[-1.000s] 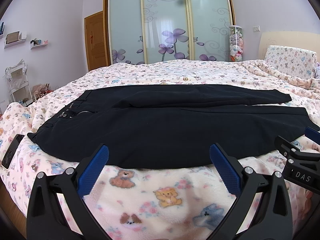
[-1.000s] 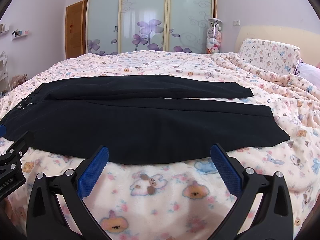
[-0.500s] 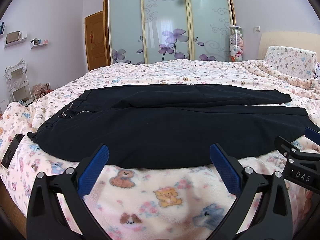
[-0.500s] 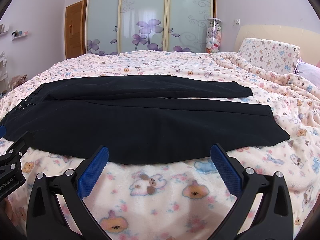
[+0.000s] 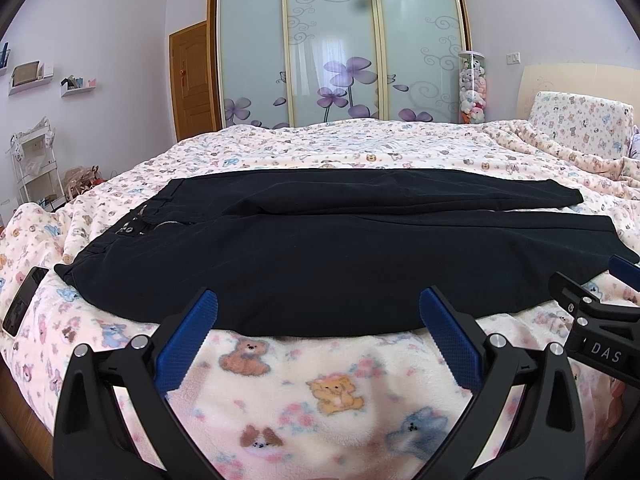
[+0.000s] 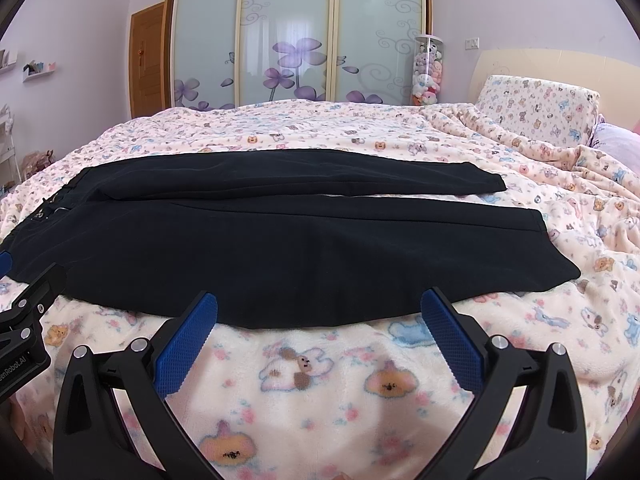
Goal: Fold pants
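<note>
Black pants (image 5: 328, 248) lie flat across the bed, waistband at the left, leg ends at the right, the two legs side by side with the far one partly overlapping. They also show in the right wrist view (image 6: 280, 236). My left gripper (image 5: 318, 334) is open and empty, just short of the pants' near edge. My right gripper (image 6: 319, 334) is open and empty, also just short of that edge, further right. The right gripper's body (image 5: 600, 320) shows at the left wrist view's right side, and the left gripper's body (image 6: 24, 320) at the right wrist view's left side.
The bed is covered with a pink bear-print blanket (image 5: 320, 392). A dark phone (image 5: 22, 306) lies at the bed's left edge. A pillow (image 6: 536, 110) and headboard stand at the right. A wardrobe with glass doors (image 5: 340, 48), a door and a white rack stand beyond.
</note>
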Demonstrator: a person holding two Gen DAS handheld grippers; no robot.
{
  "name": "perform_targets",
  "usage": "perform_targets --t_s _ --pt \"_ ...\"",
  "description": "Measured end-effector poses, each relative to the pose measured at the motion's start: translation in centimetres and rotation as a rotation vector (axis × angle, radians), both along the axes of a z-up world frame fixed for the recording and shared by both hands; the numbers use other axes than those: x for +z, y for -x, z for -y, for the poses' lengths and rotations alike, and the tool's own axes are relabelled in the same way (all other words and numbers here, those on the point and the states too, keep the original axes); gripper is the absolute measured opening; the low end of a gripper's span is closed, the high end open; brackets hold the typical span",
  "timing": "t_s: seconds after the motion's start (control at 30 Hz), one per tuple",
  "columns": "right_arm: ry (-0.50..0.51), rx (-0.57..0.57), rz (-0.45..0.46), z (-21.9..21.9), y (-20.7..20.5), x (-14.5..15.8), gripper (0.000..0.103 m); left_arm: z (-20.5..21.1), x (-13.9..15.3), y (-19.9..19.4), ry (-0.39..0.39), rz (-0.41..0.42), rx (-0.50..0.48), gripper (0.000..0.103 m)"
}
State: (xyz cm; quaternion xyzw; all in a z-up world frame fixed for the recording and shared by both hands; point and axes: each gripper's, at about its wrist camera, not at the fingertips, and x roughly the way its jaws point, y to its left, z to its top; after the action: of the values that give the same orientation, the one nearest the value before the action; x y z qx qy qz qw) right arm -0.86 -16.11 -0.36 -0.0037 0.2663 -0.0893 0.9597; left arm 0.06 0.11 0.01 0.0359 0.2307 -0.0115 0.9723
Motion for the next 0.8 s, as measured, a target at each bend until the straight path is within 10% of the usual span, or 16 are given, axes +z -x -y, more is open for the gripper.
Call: perform_targets --t_s 0.8 --pt "-0.005 -0.002 -0.006 0.24 -0.11 -0.66 0.102 0.31 -0.01 0.22 0.002 -0.002 -0.001 0.101"
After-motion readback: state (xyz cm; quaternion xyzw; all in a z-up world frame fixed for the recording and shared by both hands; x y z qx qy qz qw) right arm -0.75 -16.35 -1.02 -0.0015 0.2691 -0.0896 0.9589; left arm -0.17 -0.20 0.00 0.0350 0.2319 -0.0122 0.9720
